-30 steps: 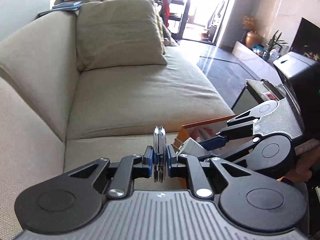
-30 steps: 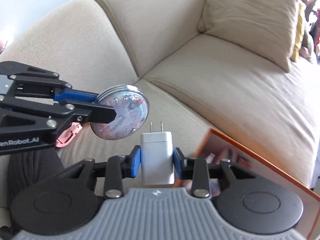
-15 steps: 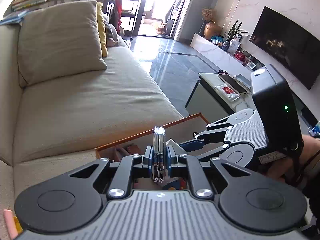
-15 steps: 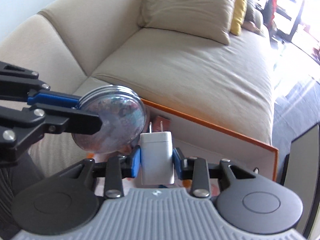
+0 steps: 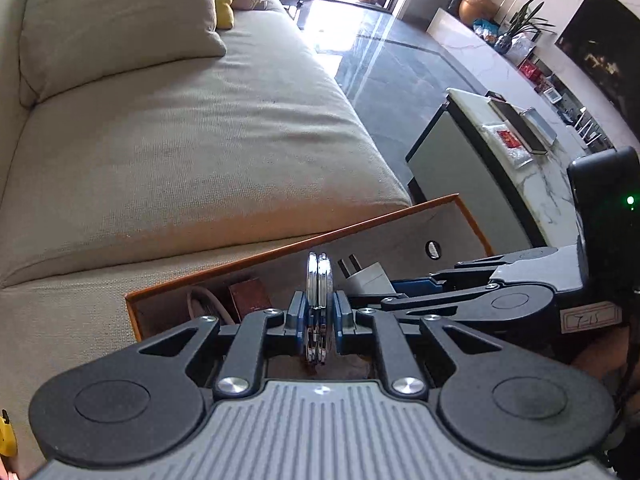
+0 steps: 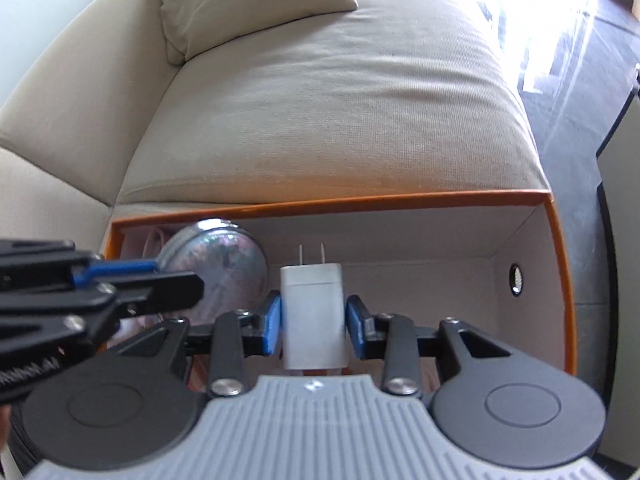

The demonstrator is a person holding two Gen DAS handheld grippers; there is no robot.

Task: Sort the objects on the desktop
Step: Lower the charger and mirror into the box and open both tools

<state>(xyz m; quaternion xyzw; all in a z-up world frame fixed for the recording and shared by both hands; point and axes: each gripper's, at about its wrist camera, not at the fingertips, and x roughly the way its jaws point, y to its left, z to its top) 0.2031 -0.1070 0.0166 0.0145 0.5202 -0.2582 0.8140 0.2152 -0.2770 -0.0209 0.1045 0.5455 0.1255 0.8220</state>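
Observation:
My left gripper (image 5: pixel 318 320) is shut on a round clear glittery case (image 5: pixel 318 300), held edge-on above the orange box (image 5: pixel 280 250). The case (image 6: pixel 224 268) and left gripper (image 6: pixel 160 284) also show in the right wrist view. My right gripper (image 6: pixel 314 322) holds a white plug charger (image 6: pixel 314 316), prongs up, over the box's open inside (image 6: pixel 440 240). The blue pads stand slightly off the charger's sides. The charger (image 5: pixel 370 274) and right gripper (image 5: pixel 408 286) show in the left wrist view.
The orange box rests at the front edge of a beige sofa (image 5: pixel 180 140) with cushions (image 5: pixel 120 16). Inside the box lie a brown item (image 5: pixel 250 298) and a coiled cable (image 5: pixel 204 304). A marble-topped table (image 5: pixel 512 152) stands to the right on a dark floor (image 5: pixel 392 64).
Both grippers have moved forward and down over the orange box with their objects. The views now look into the box. The right pads seem to have loosened around the charger.

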